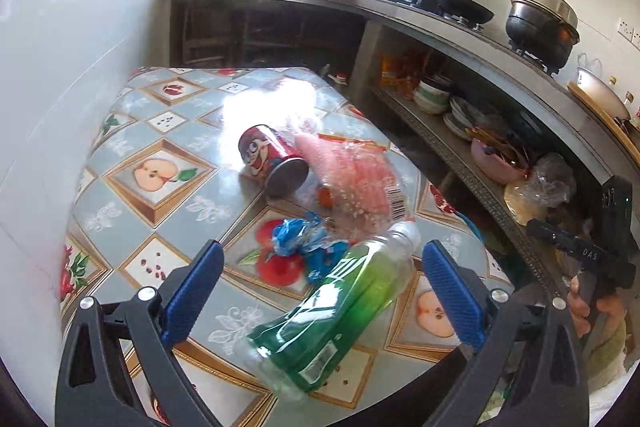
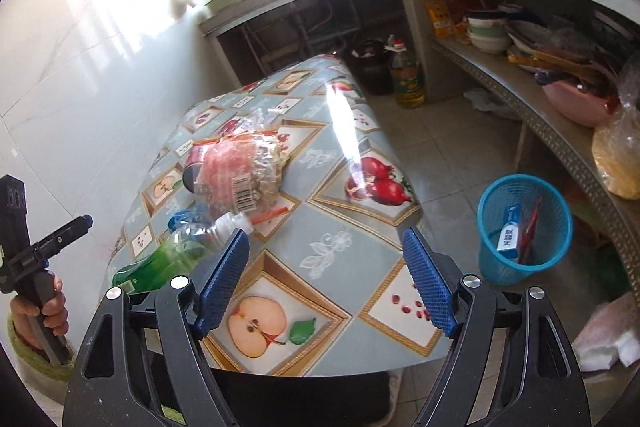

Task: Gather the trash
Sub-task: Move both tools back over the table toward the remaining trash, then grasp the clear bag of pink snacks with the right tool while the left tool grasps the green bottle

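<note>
On the fruit-patterned table a green plastic bottle lies on its side between the fingers of my left gripper, which is open; the pads stand clear of it. Beyond it lie a crumpled blue wrapper, a pink clear plastic bag and a red can on its side. My right gripper hangs open and empty over the table's near right part. The bottle and bag are to its left. A blue mesh waste basket stands on the floor, right of the table.
A white tiled wall borders the table's left side. A counter with pots and a shelf of bowls runs along the right. An oil bottle and a dark bin stand on the floor beyond the table.
</note>
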A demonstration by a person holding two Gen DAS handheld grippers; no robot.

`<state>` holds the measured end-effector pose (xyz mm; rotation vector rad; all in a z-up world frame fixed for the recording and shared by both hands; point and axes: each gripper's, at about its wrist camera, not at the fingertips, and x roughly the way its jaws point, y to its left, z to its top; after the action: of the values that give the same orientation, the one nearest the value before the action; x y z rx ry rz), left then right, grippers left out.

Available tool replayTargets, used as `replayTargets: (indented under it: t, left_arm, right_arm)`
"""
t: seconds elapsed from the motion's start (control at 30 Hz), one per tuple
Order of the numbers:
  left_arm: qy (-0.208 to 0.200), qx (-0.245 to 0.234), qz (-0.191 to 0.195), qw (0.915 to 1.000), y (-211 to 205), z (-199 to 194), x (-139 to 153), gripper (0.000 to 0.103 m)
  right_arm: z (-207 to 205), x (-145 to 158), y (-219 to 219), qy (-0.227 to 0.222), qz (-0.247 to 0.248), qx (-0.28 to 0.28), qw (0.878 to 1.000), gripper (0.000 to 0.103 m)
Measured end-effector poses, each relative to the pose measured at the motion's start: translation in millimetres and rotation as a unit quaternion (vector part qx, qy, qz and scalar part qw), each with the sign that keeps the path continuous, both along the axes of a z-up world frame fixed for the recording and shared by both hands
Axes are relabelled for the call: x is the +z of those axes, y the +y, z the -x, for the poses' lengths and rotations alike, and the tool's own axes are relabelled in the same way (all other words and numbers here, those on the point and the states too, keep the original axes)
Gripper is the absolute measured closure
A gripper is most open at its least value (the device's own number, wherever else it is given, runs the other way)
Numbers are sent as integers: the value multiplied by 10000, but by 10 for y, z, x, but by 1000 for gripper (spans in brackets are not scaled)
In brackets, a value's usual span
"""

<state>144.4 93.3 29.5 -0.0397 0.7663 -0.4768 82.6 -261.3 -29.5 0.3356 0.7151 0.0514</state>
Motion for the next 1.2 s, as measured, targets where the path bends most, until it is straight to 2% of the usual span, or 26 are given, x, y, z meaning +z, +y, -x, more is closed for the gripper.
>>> replayTargets:
  t: [0.1, 0.2, 0.33, 0.4, 0.5, 0.63, 0.83, 1.0, 1.2]
  left_arm:
    - [122, 26, 97, 9999, 93, -4, -106, 6]
    - [105, -187, 73, 9997, 40, 12, -185, 6]
    - [-10, -679, -190, 9975, -184, 52, -280, 6]
    - [2, -809, -326, 9962, -280, 45, -347, 6]
    - [72, -1001, -326, 9944, -395, 9, -414, 6]
    - [38, -1073, -471, 9931, -504, -66, -424, 6]
    - [207, -1143, -352, 9926, -550, -192, -437, 6]
    - [412, -1320, -562, 9888, -649, -194, -577, 6]
    - [598, -1389, -797, 9853, -745, -209, -713, 6]
  right_arm:
    - [-108, 0, 113, 58, -186, 196, 9996, 27]
    - [-225, -8, 190, 141, -348, 341, 9987, 27]
    - [-348, -6, 258, 243, -590, 562, 9964, 27]
    - [-452, -18, 291, 319, -665, 659, 9951, 27]
    - [-631, -29, 320, 416, -771, 759, 9933, 27]
    - [-900, -32, 364, 566, -836, 864, 9911, 27]
    - [-1348, -43, 557, 825, -516, 1133, 9888, 22]
    - [-1599, -138, 731, 1084, -13, 1192, 9869, 21]
    - [-1728, -264, 966, 1230, 436, 1549, 9793, 21]
